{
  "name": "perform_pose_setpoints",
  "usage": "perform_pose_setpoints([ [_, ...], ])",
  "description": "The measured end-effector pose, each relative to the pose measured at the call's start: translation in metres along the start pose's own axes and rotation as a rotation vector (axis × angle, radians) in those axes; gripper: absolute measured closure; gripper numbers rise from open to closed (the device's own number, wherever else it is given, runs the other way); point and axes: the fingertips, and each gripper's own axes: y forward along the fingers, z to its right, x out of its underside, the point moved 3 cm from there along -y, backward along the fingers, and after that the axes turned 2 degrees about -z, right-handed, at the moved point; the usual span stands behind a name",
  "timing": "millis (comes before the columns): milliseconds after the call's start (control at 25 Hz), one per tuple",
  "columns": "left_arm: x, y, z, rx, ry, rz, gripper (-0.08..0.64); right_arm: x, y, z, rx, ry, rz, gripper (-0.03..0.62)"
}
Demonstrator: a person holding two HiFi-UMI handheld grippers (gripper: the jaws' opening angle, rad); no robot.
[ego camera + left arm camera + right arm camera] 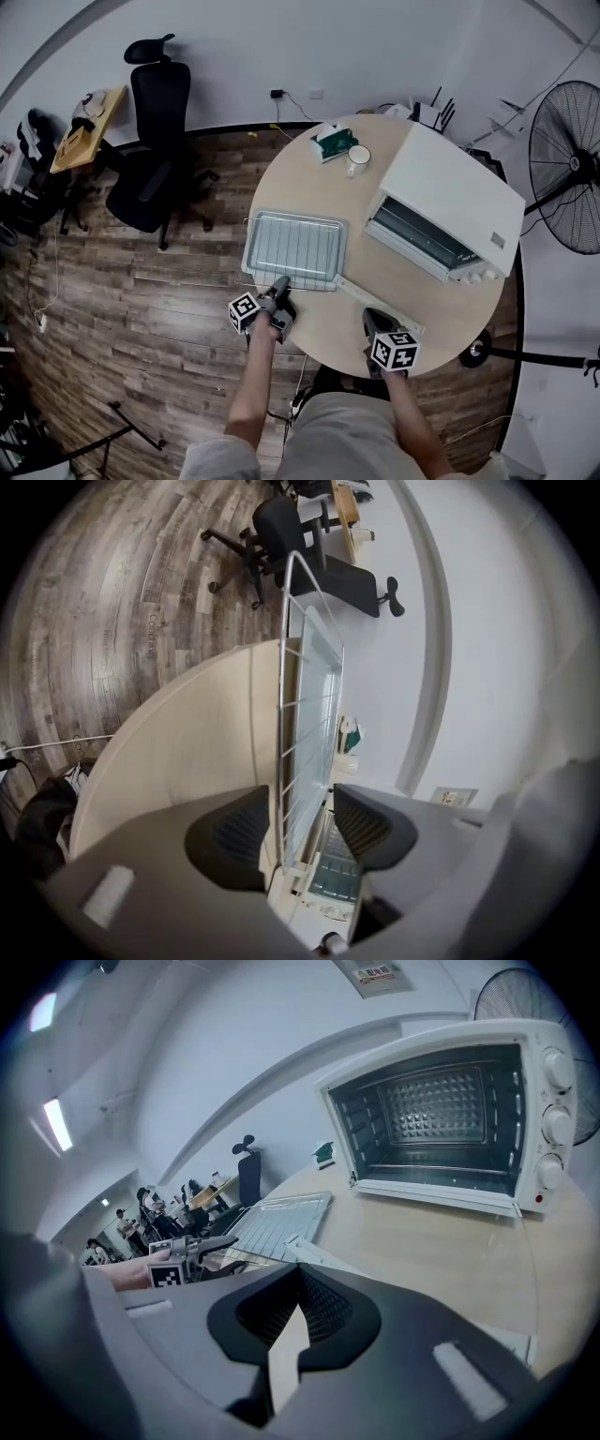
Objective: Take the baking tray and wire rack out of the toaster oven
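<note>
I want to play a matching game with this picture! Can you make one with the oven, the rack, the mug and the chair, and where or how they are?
1 toaster oven
2 wire rack
3 mug
4 office chair

A on the floor
B beside the green box
C door open, empty inside
D edge between the left gripper's open jaws

Pairs: 1-C, 2-D, 3-B, 4-A

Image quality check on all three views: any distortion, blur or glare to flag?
Head view: strong fisheye, wall and floorboards bend, table evenly lit. Left gripper view: black corners, scene rolled sideways, wire rack sharp, pads of the left hand-held gripper soft. Right gripper view: wall lines bowed, toaster oven sharp, faint sheen on the table before it.
</note>
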Motion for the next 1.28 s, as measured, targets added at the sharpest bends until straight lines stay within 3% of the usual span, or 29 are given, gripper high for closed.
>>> perform_pose_setpoints([
  [280, 0.008, -0.008, 0.001, 0.020, 0.014, 0.029, 0.327, -0.001, -0.001, 0.002, -0.027, -0.021, -0.004, 0.595],
  [360, 0.019, -0.015, 0.002, -0.004, 0.065, 0.029, 0.327, -0.003, -0.005, 0.005, -0.033, -0.013, 0.009, 0.595],
  [520, 0.050, -0.032, 0.005, -0.066, 0.225, 0.012, 0.327, -0.005, -0.021, 0.005, -0.047, -0.010, 0.042, 0.595],
  [680, 0.087, -0.039, 0.017, -0.078, 0.376, -0.001, 0.327, 0.002, -0.040, 0.013, -0.047, -0.006, 0.065, 0.595],
  [960, 0.167, -0.049, 0.068, -0.036, 0.714, 0.024, 0.327, 0.013, -0.085, 0.036, -0.038, 0.025, 0.137, 0.595],
  [1280, 0.258, -0.079, 0.102, -0.130, 1.119, 0.048, 0.327, 0.027, -0.139, 0.058, -0.013, 0.049, 0.231, 0.595],
])
